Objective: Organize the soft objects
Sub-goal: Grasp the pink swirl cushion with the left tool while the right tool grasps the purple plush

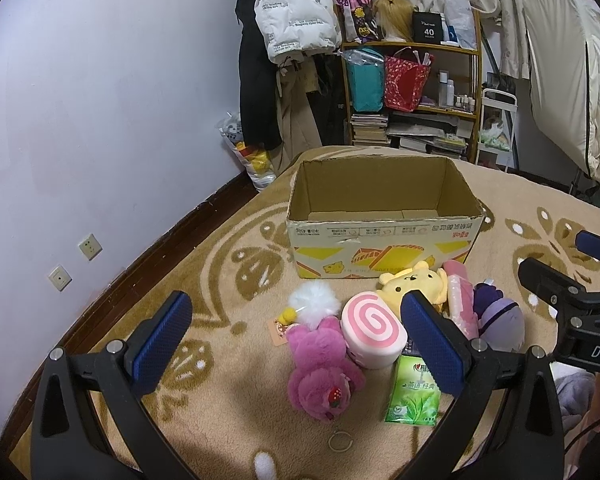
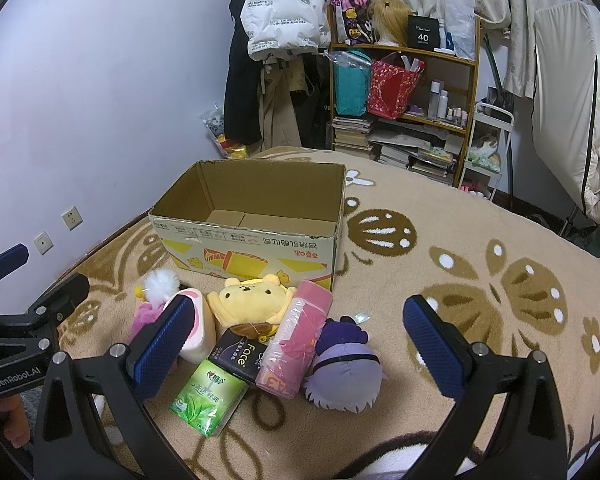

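An open, empty cardboard box (image 1: pixel 384 248) (image 2: pixel 252 248) stands on the beige blanket. In front of it lie a pink plush bear (image 1: pixel 320 372), a pink swirl roll cushion (image 1: pixel 370 330) (image 2: pixel 198 328), a yellow bear plush (image 1: pixel 414 284) (image 2: pixel 250 304), a pink wrapped pack (image 1: pixel 460 300) (image 2: pixel 296 340), a purple plush (image 1: pixel 500 320) (image 2: pixel 344 364), a green tissue pack (image 1: pixel 414 394) (image 2: pixel 208 396) and a black tissue pack (image 2: pixel 242 354). My left gripper (image 1: pixel 296 344) is open above the pink bear and roll. My right gripper (image 2: pixel 300 344) is open above the pink pack and purple plush.
A white fluffy pom with a yellow charm (image 1: pixel 314 302) (image 2: pixel 160 284) lies by the pink bear. A bookshelf (image 1: pixel 416 92) (image 2: pixel 404 96) with bags and books and hanging coats (image 1: pixel 292 20) stand behind the bed. The wall (image 1: pixel 100 120) is at the left.
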Available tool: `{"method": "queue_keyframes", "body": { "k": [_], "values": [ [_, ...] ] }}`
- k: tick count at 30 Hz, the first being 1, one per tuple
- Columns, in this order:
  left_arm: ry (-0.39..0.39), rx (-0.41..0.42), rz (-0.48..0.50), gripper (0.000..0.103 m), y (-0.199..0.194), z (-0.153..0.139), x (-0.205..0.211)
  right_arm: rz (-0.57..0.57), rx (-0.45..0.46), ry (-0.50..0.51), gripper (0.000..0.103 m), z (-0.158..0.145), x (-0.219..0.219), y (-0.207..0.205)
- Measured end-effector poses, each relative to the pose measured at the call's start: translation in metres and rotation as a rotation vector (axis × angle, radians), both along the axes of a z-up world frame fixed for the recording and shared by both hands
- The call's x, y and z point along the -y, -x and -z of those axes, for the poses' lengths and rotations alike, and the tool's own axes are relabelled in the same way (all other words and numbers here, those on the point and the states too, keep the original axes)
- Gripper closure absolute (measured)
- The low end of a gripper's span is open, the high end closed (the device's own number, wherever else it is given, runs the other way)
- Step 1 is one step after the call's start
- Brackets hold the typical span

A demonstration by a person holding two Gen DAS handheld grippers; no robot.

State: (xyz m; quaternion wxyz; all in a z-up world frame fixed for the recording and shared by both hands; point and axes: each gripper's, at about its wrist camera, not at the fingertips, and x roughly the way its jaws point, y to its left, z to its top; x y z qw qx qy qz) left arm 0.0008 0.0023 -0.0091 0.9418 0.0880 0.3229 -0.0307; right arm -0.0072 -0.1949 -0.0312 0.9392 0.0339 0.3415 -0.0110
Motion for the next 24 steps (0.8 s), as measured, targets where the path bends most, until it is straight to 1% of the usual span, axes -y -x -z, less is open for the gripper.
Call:
{"method": "queue_keyframes", "body": {
  "k": [4, 7, 12, 18, 24],
  "values": [
    [-0.006, -0.022, 0.013, 0.0, -0.005, 0.002, 0.004, 0.0, -0.012, -0.005, 0.0, 0.003, -0.001, -0.001],
    [0.0, -0.052, 0.032, 0.0, -0.011, 0.005, 0.008, 0.015, -0.04, -0.021, 0.0, 0.008, 0.001, -0.006],
    [-0.007, -0.108, 0.05, 0.0, -0.025, 0.018, 0.016, 0.061, -0.102, -0.073, 0.0, 0.019, 0.012, -0.019],
    [-0.004, -0.163, 0.051, 0.0, -0.045, 0.035, 0.024, 0.094, -0.167, -0.136, 0.0, 0.032, 0.025, -0.032],
    [-0.063, -0.207, 0.076, 0.0, -0.06, 0.057, 0.041, 0.122, -0.253, -0.171, 0.006, 0.052, 0.033, -0.046]
  ]
}}
